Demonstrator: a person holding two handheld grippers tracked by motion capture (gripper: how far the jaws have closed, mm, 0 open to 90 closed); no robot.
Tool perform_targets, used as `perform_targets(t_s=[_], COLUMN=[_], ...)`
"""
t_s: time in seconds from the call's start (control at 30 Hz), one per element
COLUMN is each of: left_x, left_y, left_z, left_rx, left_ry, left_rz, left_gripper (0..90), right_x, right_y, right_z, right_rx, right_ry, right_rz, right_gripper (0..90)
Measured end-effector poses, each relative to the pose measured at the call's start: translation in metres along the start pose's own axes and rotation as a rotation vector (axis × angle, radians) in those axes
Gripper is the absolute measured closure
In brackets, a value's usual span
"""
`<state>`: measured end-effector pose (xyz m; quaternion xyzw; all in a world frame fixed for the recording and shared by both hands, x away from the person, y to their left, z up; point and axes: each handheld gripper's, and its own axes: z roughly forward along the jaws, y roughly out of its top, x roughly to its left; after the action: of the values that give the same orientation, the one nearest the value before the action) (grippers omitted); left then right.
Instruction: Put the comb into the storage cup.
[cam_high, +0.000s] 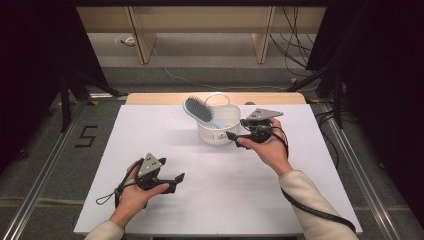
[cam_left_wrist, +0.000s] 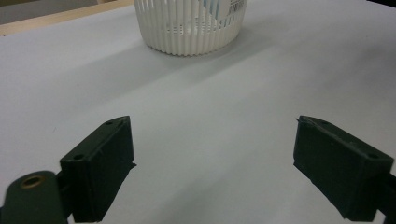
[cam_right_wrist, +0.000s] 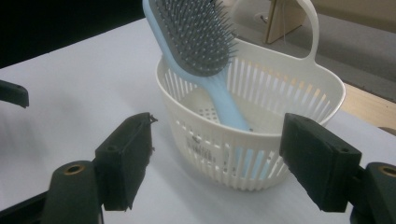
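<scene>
- A light-blue plastic hairbrush (cam_high: 202, 111) with a grey bristle pad stands slanted in a small white slatted plastic basket (cam_high: 218, 131) — handle end down inside, head leaning out over the rim toward the left in the high view.
- In the right gripper view the hairbrush (cam_right_wrist: 205, 51) shows its bristles to the camera, and its blue handle runs down to the floor of the basket (cam_right_wrist: 299, 100), whose looped carrying handle rises behind.
- The basket sits on the white table sheet (cam_high: 165, 150), toward the far middle of it, with a strip of wooden table edge (cam_high: 150, 98) beyond.
- The right gripper (cam_high: 239, 129), held in the person's right hand (cam_high: 270, 150), is just beside the basket on its right side; its black jaws stand wide apart, with nothing pressed between them.
- From its own camera the right gripper (cam_right_wrist: 215, 158) frames the basket wall between the two jaws, close but not touching it.
- The left gripper (cam_high: 176, 181) rests low over the near left part of the sheet in the left hand (cam_high: 137, 192), well apart from the basket.
- In its own view the left gripper (cam_left_wrist: 212, 154) has its jaws wide open over bare white sheet, the basket (cam_left_wrist: 189, 28) farther ahead.
</scene>
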<state>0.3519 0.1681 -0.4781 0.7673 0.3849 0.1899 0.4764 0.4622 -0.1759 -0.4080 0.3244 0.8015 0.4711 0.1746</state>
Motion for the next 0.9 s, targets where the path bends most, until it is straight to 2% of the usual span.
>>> perform_targets(t_s=[0.47,0.9], left_x=[0.0,0.0], left_y=[0.0,0.0], left_z=[0.0,0.0], left_rx=[0.001,0.0], left_ry=[0.0,0.002], left_rz=[-0.001,-0.001], left_gripper=[11.7,11.6], right_x=[-0.005,-0.008], right_y=[-0.018,-0.029], right_z=[-0.018,-0.034], right_rx=[0.011,-0.005], right_ry=[0.013,0.016], right_rz=[0.023,0.041], right_gripper=[25.8,23.7])
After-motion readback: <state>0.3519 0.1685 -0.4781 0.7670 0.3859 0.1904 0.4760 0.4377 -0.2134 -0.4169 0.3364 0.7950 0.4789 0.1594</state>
